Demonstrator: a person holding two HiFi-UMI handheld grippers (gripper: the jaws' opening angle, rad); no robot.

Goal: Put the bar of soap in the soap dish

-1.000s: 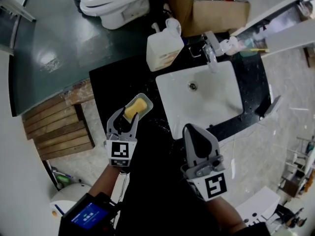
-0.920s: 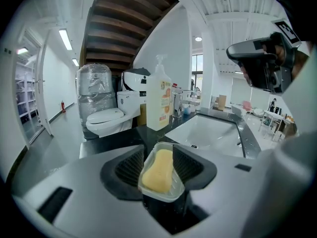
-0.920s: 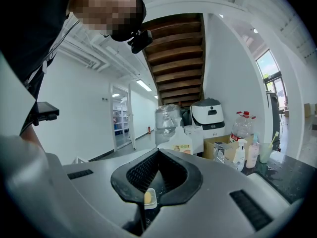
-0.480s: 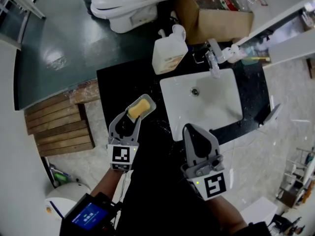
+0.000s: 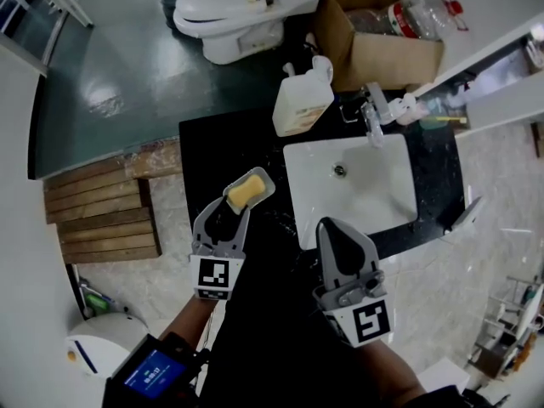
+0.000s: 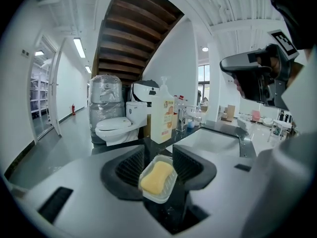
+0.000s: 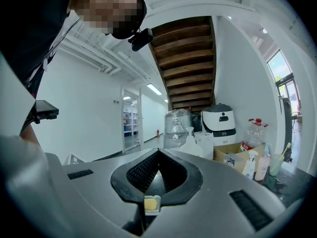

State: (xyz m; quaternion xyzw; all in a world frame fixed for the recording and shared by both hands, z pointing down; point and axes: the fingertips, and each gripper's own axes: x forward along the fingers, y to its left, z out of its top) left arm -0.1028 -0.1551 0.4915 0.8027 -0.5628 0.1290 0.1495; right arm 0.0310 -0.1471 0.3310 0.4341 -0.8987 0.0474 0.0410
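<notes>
Left gripper (image 5: 229,212): its jaws are standing wide apart and gripping nothing; it is hovering over the black counter (image 5: 204,143), pointing toward the soap dish.
Soap dish (image 6: 171,182): a pale, clear tray that is lying on the counter left of the sink (image 5: 374,202). In the left gripper view it is showing in the gap between the jaw tips, while the head view puts it just beyond them. Whether either tip is touching its rim cannot be told.
Bar of soap (image 6: 157,176): yellow and rounded, it is sitting inside the dish, filling most of it.
Right gripper (image 7: 158,155): its jaws are pressing together with no object between them. It is hanging over the counter's near edge, beside the sink's front left corner, well apart from the dish.
Sink: a white rectangular basin that is sitting in the counter, with a chrome tap (image 5: 371,109) rising at its far edge.
Pump jug (image 5: 302,104): a white jug that is standing upright at the counter's far edge, beyond the dish.
Beyond the counter: a white toilet (image 5: 229,15) and an open cardboard box (image 5: 382,53) are standing on the dark floor.
</notes>
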